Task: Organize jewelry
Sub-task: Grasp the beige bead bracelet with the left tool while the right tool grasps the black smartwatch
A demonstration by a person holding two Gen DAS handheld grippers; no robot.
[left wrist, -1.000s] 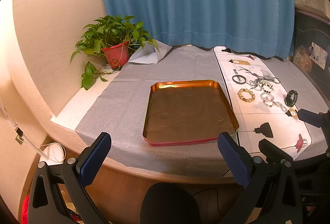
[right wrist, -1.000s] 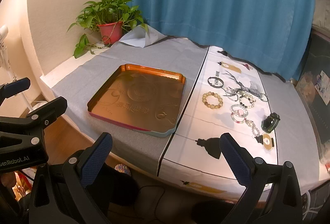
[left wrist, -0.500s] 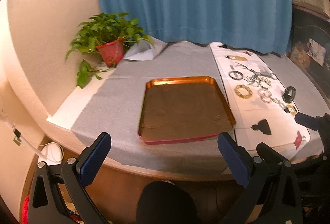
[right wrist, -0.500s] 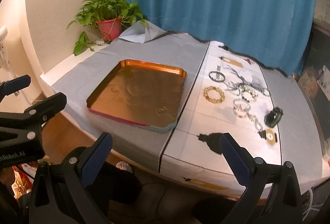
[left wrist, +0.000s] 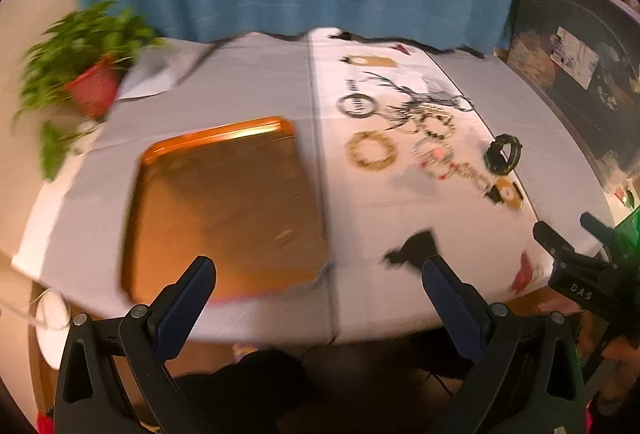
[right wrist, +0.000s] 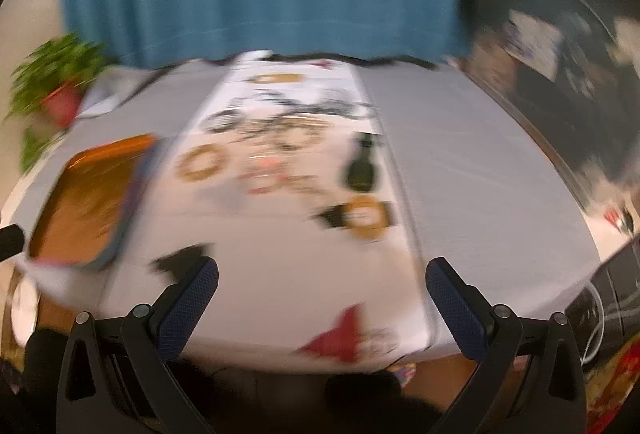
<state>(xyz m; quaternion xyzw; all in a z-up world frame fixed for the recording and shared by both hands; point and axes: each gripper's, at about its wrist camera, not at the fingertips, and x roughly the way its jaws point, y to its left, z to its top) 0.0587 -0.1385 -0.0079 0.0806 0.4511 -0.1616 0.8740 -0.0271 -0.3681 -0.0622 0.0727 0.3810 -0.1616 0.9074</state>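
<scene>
Grey table [left wrist: 248, 82], bare near edge; orange tray [left wrist: 224, 202] holds nothing; left gripper [left wrist: 316, 298] and right gripper [right wrist: 320, 298] jaws spread wide.

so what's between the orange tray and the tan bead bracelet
Only cloth: in the left wrist view the seam between grey cloth and white runner passes between the orange tray and the tan bead bracelet.

I am viewing a table [left wrist: 248, 82] lying under grey cloth, carrying an orange tray [left wrist: 224, 206], a white runner [left wrist: 400, 218] strewn with bracelets [left wrist: 370, 155], and a potted plant [left wrist: 86, 74].
</scene>
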